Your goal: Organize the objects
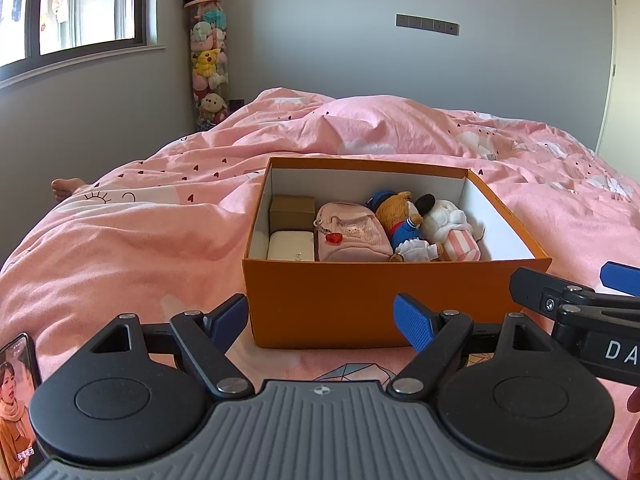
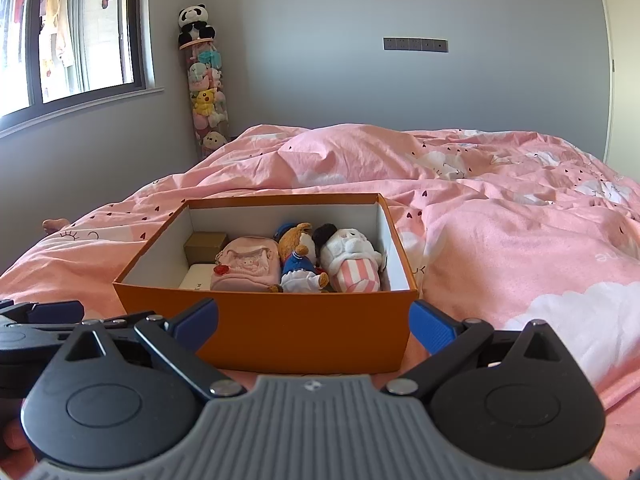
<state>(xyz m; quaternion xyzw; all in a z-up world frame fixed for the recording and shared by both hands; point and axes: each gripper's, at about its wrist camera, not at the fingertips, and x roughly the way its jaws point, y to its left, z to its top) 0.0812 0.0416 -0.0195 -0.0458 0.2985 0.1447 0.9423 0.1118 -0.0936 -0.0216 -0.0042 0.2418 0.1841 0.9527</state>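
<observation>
Two views show the same bedroom. From the left wrist, a bed (image 1: 140, 240) under a pink quilt printed with small hearts fills the frame, and an orange box (image 1: 328, 304) with no lid sits on it, white inside. In the box lie a brown carton (image 1: 292, 210), a white case (image 1: 290, 246) in front of it, a pink pouch (image 1: 352, 236), a teddy bear (image 1: 404, 228) in blue and a white plush (image 1: 452, 228) in pink stripes, packed side by side. The left tool (image 1: 320, 320) hangs just before the box's near wall, spread wide and holding nothing. The right tool (image 1: 572, 292) enters at the right edge, mostly cut off. A phone (image 1: 18, 404) with a lit screen is cropped at the lower left. Grey walls, a window (image 1: 72, 8) and a clear tube of soft toys (image 1: 208, 64) topped by a panda stand behind. A bare foot (image 1: 66, 188) shows at the bed's left edge.

From the right wrist, the box (image 2: 280, 328) stands left of centre on the bed (image 2: 500, 240). The right tool (image 2: 314, 322) is wide apart, empty, its tips near the box's front corners. The left tool (image 2: 44, 312) shows at the left edge, partly hidden. The case (image 2: 196, 278) is mostly hidden by the box wall. A row of sockets (image 2: 416, 45) sits on the far wall.
</observation>
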